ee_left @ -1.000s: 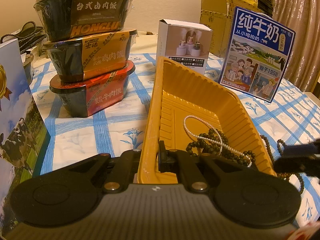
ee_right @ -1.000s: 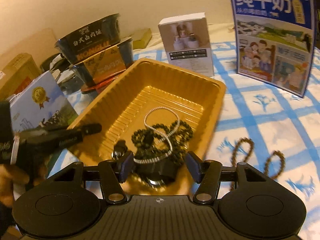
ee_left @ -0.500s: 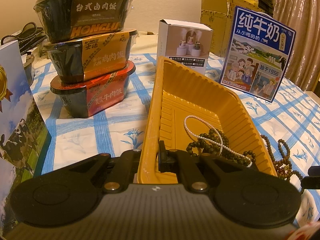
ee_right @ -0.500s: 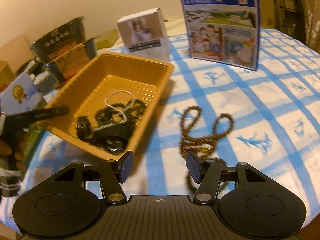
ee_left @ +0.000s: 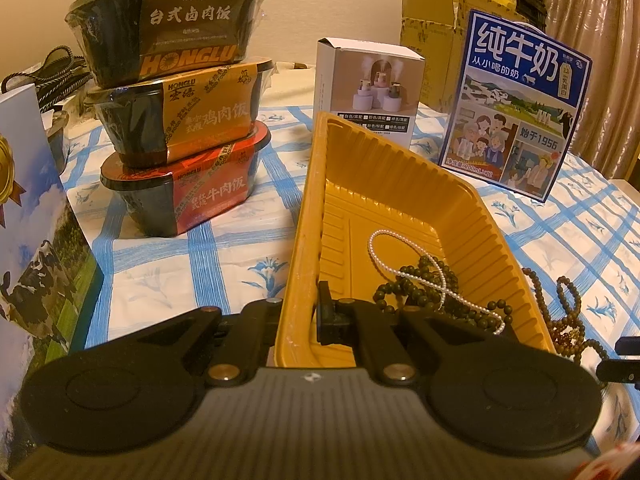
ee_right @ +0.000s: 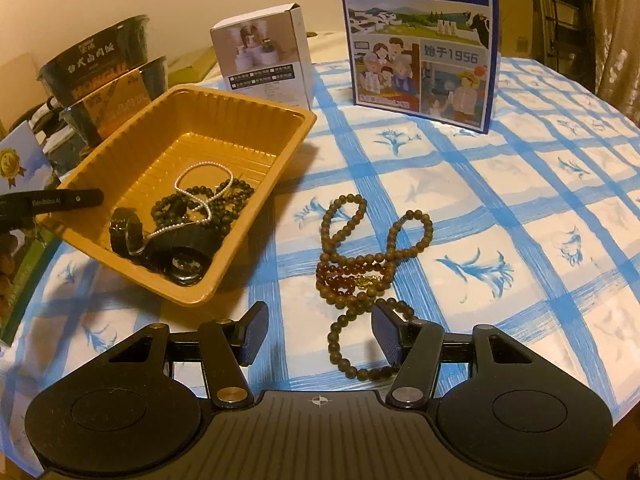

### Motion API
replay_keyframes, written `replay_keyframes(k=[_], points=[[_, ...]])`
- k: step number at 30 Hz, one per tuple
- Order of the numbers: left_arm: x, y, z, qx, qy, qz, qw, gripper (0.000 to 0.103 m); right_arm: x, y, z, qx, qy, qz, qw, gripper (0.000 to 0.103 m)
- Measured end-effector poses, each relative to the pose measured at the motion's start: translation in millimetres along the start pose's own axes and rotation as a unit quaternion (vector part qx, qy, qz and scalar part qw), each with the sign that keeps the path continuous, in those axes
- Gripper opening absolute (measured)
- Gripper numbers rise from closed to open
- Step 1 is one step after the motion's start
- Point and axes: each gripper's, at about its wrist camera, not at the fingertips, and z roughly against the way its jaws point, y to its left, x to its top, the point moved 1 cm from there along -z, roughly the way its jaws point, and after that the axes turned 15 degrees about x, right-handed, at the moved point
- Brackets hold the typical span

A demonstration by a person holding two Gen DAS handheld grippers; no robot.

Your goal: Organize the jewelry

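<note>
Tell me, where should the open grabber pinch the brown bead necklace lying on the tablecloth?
Probably at the bunched middle, where the brown bead necklace crosses itself beside the dark red beads. Several strands lie together there, so one pinch should catch more than a single loop. Come straight down from above with the right gripper, since the beads lie flat on the tablecloth.

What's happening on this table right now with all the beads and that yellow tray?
A person is sorting jewelry with a handheld gripper in each hand. The left gripper is shut on the near wall of the yellow tray, steadying it. The tray already holds a pearl strand, dark beads and a black watch. The right gripper hangs open over the brown bead necklaces lying on the blue checked tablecloth beside the tray, not yet gripping them.
</note>
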Motion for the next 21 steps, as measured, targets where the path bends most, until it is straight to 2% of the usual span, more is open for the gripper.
replay_keyframes(k=[3,5,9,14,21], points=[[0,0,0,0.000,-0.001,0.000,1.0000,0.004,3,3,-6,-0.011,0.001,0.031,0.999,0.053],[0,0,0,0.000,0.000,0.000,1.0000,0.004,5,2,-12,-0.013,0.006,0.043,0.999,0.040],[0,0,0,0.001,-0.001,-0.001,1.0000,0.004,8,2,-25,-0.022,0.015,0.073,0.997,0.035],[0,-1,0,0.000,0.000,0.000,1.0000,0.004,9,3,-43,-0.028,0.030,0.104,0.994,0.023],[0,0,0,0.000,0.000,0.000,1.0000,0.004,10,5,-63,-0.045,0.045,0.139,0.988,0.019]])
